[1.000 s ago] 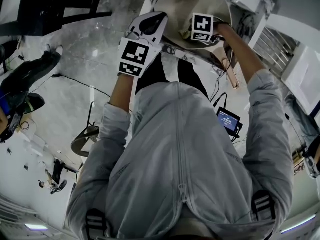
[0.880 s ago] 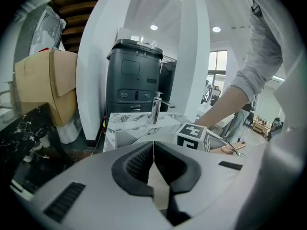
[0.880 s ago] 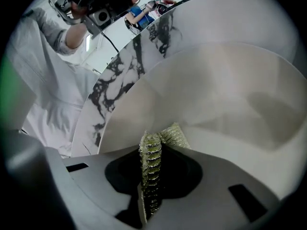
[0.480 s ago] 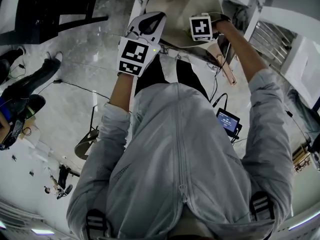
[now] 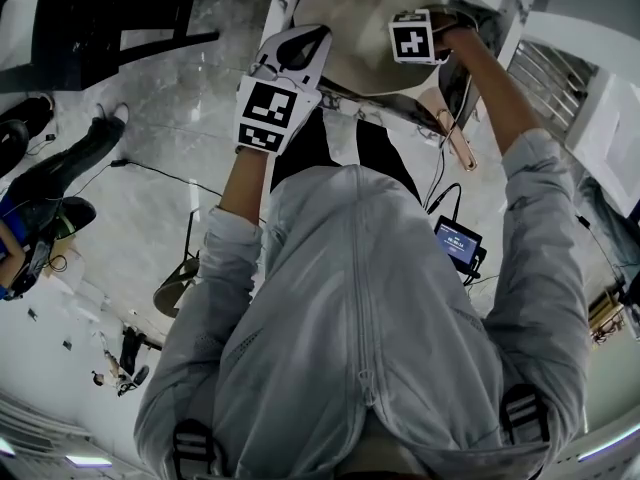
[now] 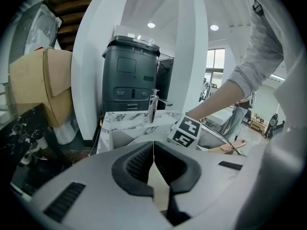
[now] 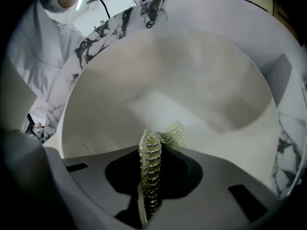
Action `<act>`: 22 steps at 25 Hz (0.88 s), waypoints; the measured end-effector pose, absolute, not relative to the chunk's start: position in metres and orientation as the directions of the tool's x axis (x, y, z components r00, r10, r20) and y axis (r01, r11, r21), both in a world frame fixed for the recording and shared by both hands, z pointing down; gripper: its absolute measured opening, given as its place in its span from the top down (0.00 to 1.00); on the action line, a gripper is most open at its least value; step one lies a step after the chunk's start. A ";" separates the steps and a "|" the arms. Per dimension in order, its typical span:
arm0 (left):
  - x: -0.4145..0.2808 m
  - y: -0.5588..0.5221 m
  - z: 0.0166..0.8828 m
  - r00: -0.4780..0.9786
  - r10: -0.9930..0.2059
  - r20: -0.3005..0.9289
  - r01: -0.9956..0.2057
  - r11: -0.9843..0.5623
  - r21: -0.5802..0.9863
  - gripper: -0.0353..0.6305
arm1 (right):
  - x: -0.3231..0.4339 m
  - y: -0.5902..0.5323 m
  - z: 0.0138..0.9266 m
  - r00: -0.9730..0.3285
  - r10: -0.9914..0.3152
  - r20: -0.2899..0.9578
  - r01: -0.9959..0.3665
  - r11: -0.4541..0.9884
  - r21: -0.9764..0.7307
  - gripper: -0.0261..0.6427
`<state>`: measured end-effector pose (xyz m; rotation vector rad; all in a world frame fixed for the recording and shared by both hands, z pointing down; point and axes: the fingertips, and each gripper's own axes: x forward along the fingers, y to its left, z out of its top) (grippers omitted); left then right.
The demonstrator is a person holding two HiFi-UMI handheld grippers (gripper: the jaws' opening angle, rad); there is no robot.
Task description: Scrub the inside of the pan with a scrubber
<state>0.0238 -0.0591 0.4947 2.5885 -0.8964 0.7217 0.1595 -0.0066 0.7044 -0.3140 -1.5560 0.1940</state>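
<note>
My right tool (image 7: 151,152) pinches a mesh scrubber (image 7: 171,134) against the inside of the cream pan (image 7: 192,80), a detail I see only in its own view. The head view places my left tool (image 5: 292,50), pressed together and empty, at the pan's near-left edge.

In the head view the pan (image 5: 350,13) sat at the top centre of the frame, its handle (image 5: 455,133) running down to the right. The left gripper (image 5: 303,43) was at the pan's lower-left rim, with the rim between its jaws. The right gripper (image 7: 152,145) was inside the pan, with the scrubber (image 7: 151,166) between its jaws. A small screen (image 5: 458,240) lay below the handle.

In the left gripper view a faucet (image 6: 152,107) stood at centre on the counter (image 6: 124,121). A bin (image 6: 130,75) stood behind it and a cardboard box (image 6: 41,85) at the frame's left.
</note>
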 end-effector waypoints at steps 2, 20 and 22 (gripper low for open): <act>0.022 -0.061 0.496 0.676 -0.486 0.553 -0.642 -0.757 0.120 0.91 | 0.155 -0.025 0.709 -0.029 0.241 0.970 0.085 0.968 -0.237 0.84; 0.003 -0.072 0.501 0.684 -0.474 0.555 -0.635 -0.761 0.133 0.91 | 0.112 -0.088 0.726 -0.111 0.023 0.994 0.007 1.000 -0.023 0.84; -0.002 -0.072 0.502 0.681 -0.474 0.558 -0.638 -0.759 0.134 0.91 | 0.100 -0.091 0.727 -0.126 0.015 0.992 0.009 1.000 -0.014 0.84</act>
